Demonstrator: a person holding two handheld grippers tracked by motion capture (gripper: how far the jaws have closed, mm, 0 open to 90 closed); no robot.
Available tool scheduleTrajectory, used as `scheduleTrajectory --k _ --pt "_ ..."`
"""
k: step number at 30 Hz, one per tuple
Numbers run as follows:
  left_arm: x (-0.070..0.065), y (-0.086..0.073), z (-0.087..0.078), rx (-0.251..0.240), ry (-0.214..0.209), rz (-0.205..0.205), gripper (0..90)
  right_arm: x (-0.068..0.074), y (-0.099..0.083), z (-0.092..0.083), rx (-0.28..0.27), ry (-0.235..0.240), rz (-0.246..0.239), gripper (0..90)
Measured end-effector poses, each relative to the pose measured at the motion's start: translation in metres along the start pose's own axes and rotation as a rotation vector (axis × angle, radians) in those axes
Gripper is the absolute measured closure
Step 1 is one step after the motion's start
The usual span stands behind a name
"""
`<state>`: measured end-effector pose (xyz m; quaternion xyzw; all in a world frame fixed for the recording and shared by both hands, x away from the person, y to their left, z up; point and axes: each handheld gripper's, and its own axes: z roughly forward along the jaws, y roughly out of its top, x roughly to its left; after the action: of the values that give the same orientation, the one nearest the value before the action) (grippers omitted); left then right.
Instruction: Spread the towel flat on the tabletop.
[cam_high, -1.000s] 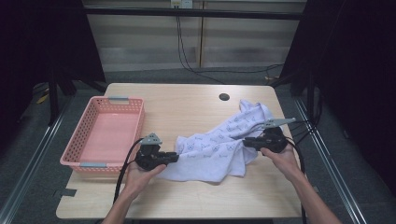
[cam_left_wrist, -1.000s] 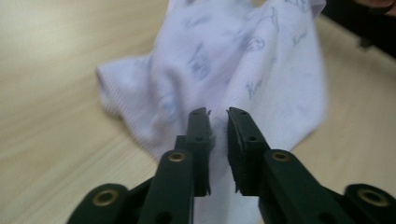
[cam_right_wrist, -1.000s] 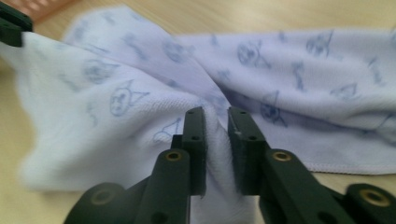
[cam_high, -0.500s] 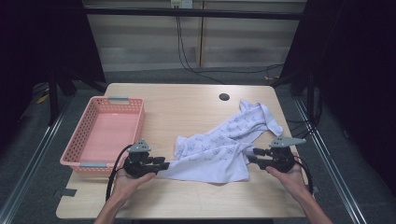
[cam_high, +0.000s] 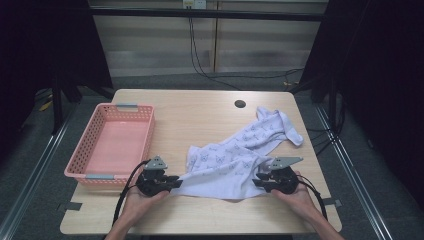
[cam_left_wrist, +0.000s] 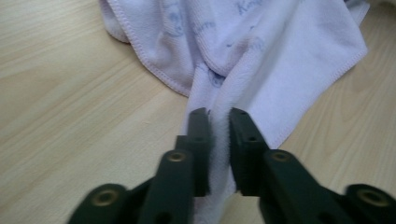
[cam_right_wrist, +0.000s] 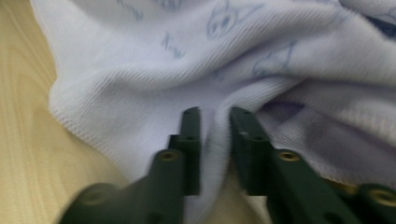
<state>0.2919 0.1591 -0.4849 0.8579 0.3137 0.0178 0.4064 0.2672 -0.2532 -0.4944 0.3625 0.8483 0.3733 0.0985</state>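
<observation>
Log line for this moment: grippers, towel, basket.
left gripper: just closed, pinching towel edge | right gripper: just closed, pinching towel | basket: apart from towel

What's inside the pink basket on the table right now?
The pink basket shows a bare bottom; nothing lies in it. The near wall hides a thin strip of its floor. The towel lies beside it on the table.

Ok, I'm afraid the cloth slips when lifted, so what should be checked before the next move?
1. Left hand-held gripper closed on a fold of the printed white towel, jaws just closing: ok.
2. Right hand-held gripper closed on a fold too: ok.
3. Each grip at a true corner: cannot tell.
4. Towel spread flat: not ok, far end bunched.
5. Pink basket empty: ok.
6. Table bare beyond the towel: ok.
</observation>
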Motion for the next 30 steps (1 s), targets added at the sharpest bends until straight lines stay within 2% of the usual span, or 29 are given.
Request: scheduleTrajectory --k 2,3,7,12,14,17,19,24,26,27,29,30 --pt "0.000 0.001 -0.001 -0.017 -0.002 -0.002 84.3 0.001 0.002 -0.004 -0.026 0.001 0.005 85.7" --pt "0.000 0.003 -0.003 -0.037 -0.023 -0.019 85.2 0.000 0.003 -0.008 -0.043 0.006 0.016 87.0" --pt "0.001 0.010 -0.009 -0.087 -0.045 -0.020 86.5 -0.009 0.009 -0.030 -0.132 -0.007 0.057 87.9" --pt "0.003 0.036 -0.022 -0.195 -0.070 -0.035 86.6 -0.028 0.019 -0.055 -0.225 -0.041 0.111 88.1" --pt "0.005 0.048 -0.030 -0.227 -0.057 -0.035 86.8 -0.036 0.028 -0.070 -0.279 -0.057 0.133 88.1" --pt "0.007 0.068 -0.042 -0.274 -0.056 -0.031 86.9 -0.044 0.046 -0.090 -0.335 -0.086 0.131 88.2" --pt "0.008 0.085 -0.052 -0.309 -0.040 -0.018 87.0 -0.047 0.060 -0.101 -0.377 -0.107 0.127 88.2" --pt "0.010 0.122 -0.070 -0.385 -0.012 -0.001 87.0 -0.055 0.095 -0.118 -0.478 -0.129 0.137 88.4" --pt "0.012 0.135 -0.079 -0.408 0.004 0.005 87.1 -0.059 0.108 -0.124 -0.508 -0.149 0.135 88.5" --pt "0.014 0.142 -0.087 -0.418 0.010 0.024 87.2 -0.063 0.114 -0.128 -0.522 -0.154 0.137 88.5" --pt "0.016 0.150 -0.095 -0.443 0.009 0.023 87.3 -0.066 0.127 -0.136 -0.530 -0.190 0.128 88.5" --pt "0.016 0.156 -0.100 -0.442 0.026 0.033 87.3 -0.067 0.132 -0.139 -0.534 -0.190 0.121 88.5"
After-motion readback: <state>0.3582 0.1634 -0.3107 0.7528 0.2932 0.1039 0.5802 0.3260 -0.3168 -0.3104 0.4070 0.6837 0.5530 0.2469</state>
